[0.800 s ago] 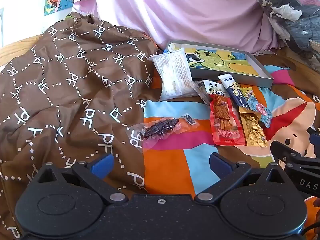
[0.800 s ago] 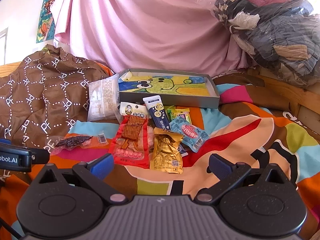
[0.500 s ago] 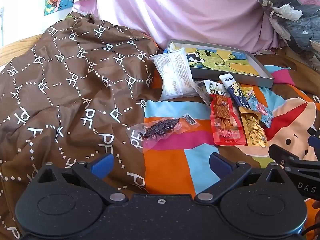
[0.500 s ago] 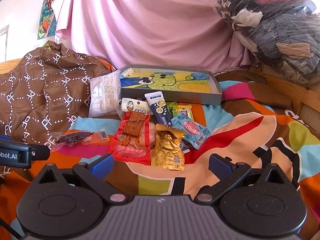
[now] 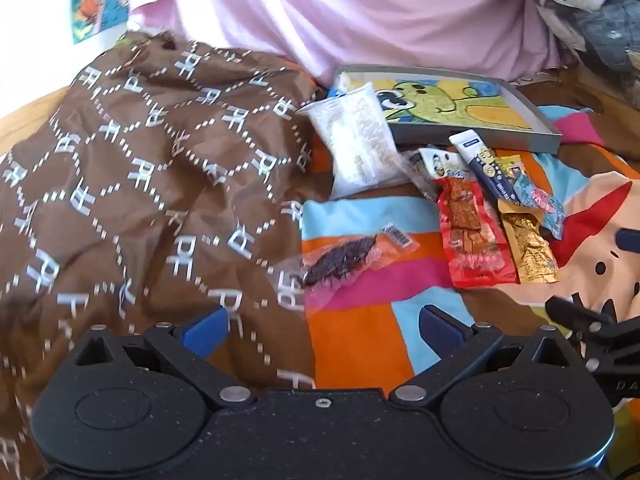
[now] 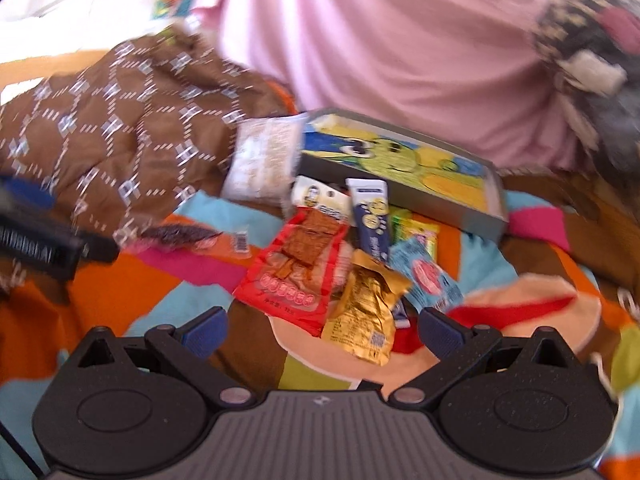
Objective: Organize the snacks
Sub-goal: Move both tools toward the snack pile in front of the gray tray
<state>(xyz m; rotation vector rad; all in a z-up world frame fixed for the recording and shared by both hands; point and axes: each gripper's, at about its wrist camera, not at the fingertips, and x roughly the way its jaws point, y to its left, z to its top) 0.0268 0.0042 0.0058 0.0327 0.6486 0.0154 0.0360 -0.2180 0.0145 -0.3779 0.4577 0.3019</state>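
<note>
The left gripper [image 5: 322,330] hangs spread wide and empty over the colourful patchwork bedspread [image 5: 360,336], its blue pads pointing toward a clear plastic packet of dark dried snack [image 5: 344,258]; the right gripper [image 6: 322,330] is likewise released, holding nothing, just short of a crinkled gold foil packet [image 6: 364,312] that overlaps a red packet of brown strips [image 6: 298,272]; behind them sits a shallow grey cardboard box with a cartoon lining [image 6: 404,168], a white translucent packet [image 5: 358,146] leaning on its corner
</note>
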